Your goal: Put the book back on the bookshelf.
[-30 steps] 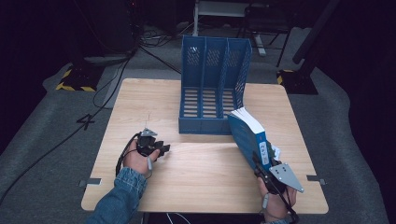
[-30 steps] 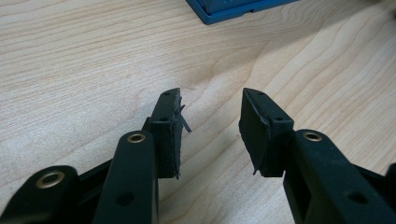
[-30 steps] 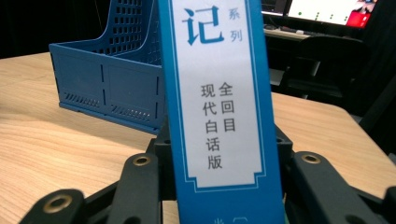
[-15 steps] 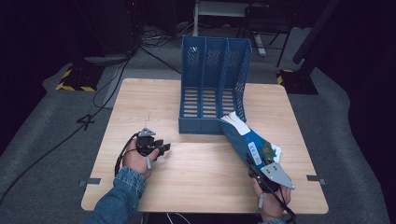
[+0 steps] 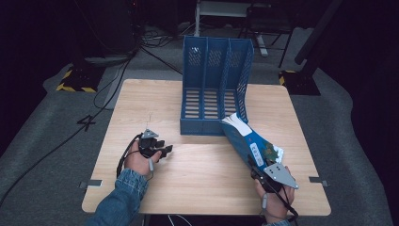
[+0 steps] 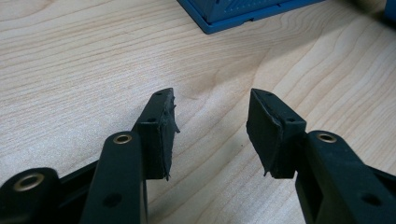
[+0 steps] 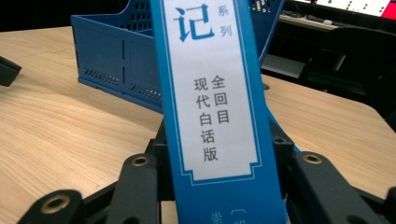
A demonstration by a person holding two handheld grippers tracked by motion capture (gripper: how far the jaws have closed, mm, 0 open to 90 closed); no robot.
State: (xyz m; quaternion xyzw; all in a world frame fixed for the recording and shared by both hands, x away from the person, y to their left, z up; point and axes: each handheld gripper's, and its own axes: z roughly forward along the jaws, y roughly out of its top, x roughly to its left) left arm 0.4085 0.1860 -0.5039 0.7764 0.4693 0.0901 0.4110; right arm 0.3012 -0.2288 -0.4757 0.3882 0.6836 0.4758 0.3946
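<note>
A blue book (image 5: 249,141) with a white spine label printed in Chinese characters is held off the bench, tilted so its white page edges point up and toward the front right corner of the blue file rack. In the right gripper view the book's spine (image 7: 210,93) rises between the two black jaws, which press against it from either side, so the right gripper (image 5: 263,165) is clamped on the book. The person's right hand (image 5: 273,197) holds that gripper near the front right part of the bench, with the grey three-cornered plate on top.

The blue file rack (image 5: 214,89) stands upright on the middle of the wooden bench (image 5: 155,99), with three compartments divided by perforated walls and a slatted floor. The book's upper end sits just beside the rack's right front corner; whether it touches the rack cannot be told.

The left gripper (image 5: 160,151) rests low over the bench at the front left, well apart from the book. In the left gripper view its jaws stand wide apart with only bare wood grain between them and a corner of the rack (image 6: 243,14) beyond. The left hand (image 5: 139,160) comes out of a denim sleeve (image 5: 117,202).
</note>
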